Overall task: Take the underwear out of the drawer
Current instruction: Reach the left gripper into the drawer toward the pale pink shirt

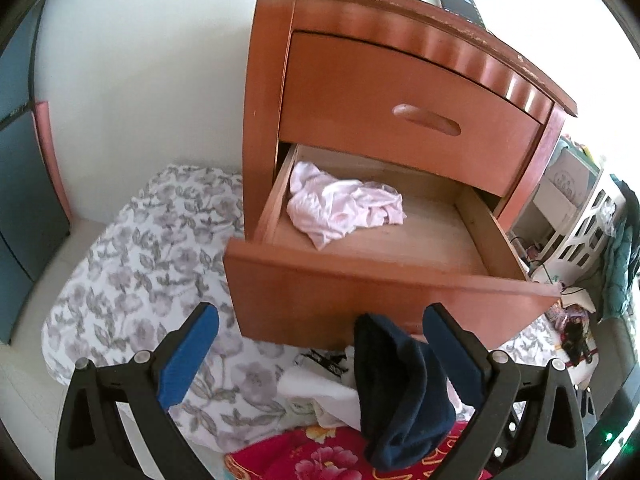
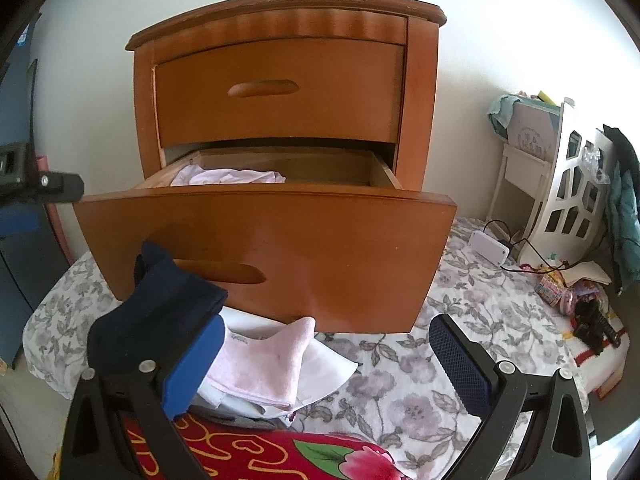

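The nightstand's lower drawer (image 1: 392,280) is pulled out. Crumpled pale pink underwear (image 1: 344,208) lies in its back left part; in the right wrist view only the top of the pink underwear (image 2: 232,176) shows over the drawer front (image 2: 264,240). My left gripper (image 1: 322,316) is open in front of the drawer, above its front panel. A dark navy garment (image 1: 400,392) hangs by its right finger. My right gripper (image 2: 328,326) is open, low before the drawer front, with the navy garment (image 2: 160,312) draped over its left finger. Nothing is clamped.
A pink cloth (image 2: 264,360) and white pieces (image 1: 316,392) lie piled on the floral sheet (image 2: 460,340) under the drawer. A red flowered blanket (image 2: 248,456) is nearest. The upper drawer (image 1: 400,112) is closed. A dark flat device (image 1: 460,0) lies on top. White shelving (image 2: 560,200) stands to the right.
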`<action>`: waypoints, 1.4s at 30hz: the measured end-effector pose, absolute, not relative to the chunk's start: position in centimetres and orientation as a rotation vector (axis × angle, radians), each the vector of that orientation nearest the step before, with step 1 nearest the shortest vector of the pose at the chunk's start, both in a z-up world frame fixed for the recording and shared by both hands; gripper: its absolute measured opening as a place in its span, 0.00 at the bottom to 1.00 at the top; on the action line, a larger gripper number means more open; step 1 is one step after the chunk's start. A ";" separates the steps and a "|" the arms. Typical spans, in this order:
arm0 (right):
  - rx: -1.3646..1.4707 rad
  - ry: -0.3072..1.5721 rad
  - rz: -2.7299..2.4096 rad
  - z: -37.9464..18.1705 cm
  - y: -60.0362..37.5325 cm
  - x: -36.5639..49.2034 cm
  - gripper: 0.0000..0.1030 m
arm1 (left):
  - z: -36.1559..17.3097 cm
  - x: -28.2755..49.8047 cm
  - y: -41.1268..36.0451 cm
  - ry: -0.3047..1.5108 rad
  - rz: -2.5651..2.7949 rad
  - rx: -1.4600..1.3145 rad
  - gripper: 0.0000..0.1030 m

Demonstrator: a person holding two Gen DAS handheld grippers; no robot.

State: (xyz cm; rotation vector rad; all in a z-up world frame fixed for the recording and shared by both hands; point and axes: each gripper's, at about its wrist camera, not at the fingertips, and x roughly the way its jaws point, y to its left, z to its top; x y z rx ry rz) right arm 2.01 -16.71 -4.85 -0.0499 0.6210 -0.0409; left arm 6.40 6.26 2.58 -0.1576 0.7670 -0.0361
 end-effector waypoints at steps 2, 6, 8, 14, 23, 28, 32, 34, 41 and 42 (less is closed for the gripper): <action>-0.046 0.625 -0.040 -4.9 -16.8 2.1 1.00 | 3.4 7.2 6.4 0.778 -0.014 -0.140 0.99; -0.044 0.622 -0.038 -5.0 -16.8 2.0 1.00 | 5.2 9.2 6.5 0.782 0.002 -0.128 0.99; -0.049 0.622 -0.038 -5.0 -16.7 1.9 1.00 | 5.7 10.1 6.5 0.790 -0.021 -0.134 0.99; -0.041 0.625 -0.037 -5.1 -16.8 2.0 1.00 | 5.8 15.1 6.2 0.919 -0.089 -0.094 0.99; -0.013 0.649 -0.033 -5.4 -17.2 2.3 1.00 | 2.5 22.8 6.2 1.189 -0.085 -0.155 0.99; 0.012 0.657 -0.032 -5.6 -17.7 2.4 1.00 | 0.7 25.6 5.7 1.233 -0.018 -0.140 0.98; 0.018 0.661 -0.027 -5.6 -17.7 2.5 1.00 | -0.5 28.0 5.8 1.277 0.023 -0.164 0.89; 0.023 0.664 -0.025 -5.6 -17.8 2.6 1.00 | -0.9 28.7 5.7 1.284 0.030 -0.158 0.88; 0.048 0.679 -0.019 -5.8 -18.2 2.8 1.00 | -1.9 30.8 6.1 1.283 0.105 -0.150 0.88; 0.051 0.679 -0.017 -5.9 -18.2 2.8 1.00 | -1.9 31.0 6.1 1.283 0.110 -0.146 0.88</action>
